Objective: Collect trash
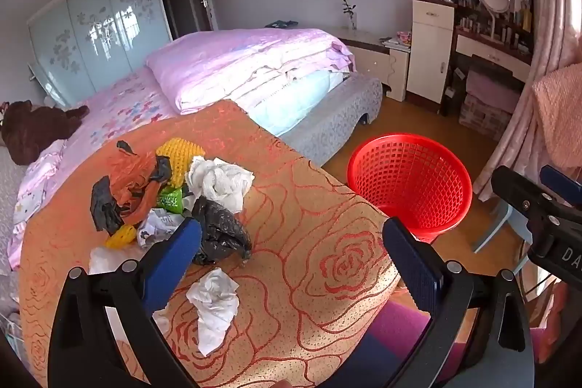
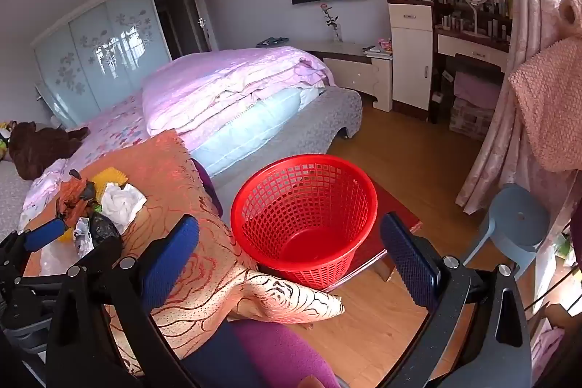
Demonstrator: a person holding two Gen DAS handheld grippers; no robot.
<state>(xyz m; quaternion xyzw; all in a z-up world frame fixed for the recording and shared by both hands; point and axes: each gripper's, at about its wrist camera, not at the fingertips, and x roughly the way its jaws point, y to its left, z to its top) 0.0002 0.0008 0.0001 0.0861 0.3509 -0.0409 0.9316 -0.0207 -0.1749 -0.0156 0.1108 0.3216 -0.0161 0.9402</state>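
Observation:
A pile of trash (image 1: 160, 191) lies on the orange rose-patterned cloth (image 1: 309, 264): crumpled white tissue (image 1: 218, 180), a black bag (image 1: 218, 235), orange and yellow wrappers. A single white tissue wad (image 1: 214, 304) lies nearer. My left gripper (image 1: 291, 260) is open and empty, hovering over the cloth, the wad between its fingers. The red mesh basket (image 2: 303, 217) stands empty on a low red stool beside the cloth. My right gripper (image 2: 291, 260) is open and empty above the basket's near side. The pile also shows in the right wrist view (image 2: 98, 206).
A bed with a folded pink quilt (image 1: 251, 64) lies behind the cloth. A grey plastic stool (image 2: 516, 224) and pink curtain (image 2: 509, 119) are at the right. A white cabinet (image 2: 411, 57) and dressing table stand at the far wall. Wooden floor (image 2: 411, 166) surrounds the basket.

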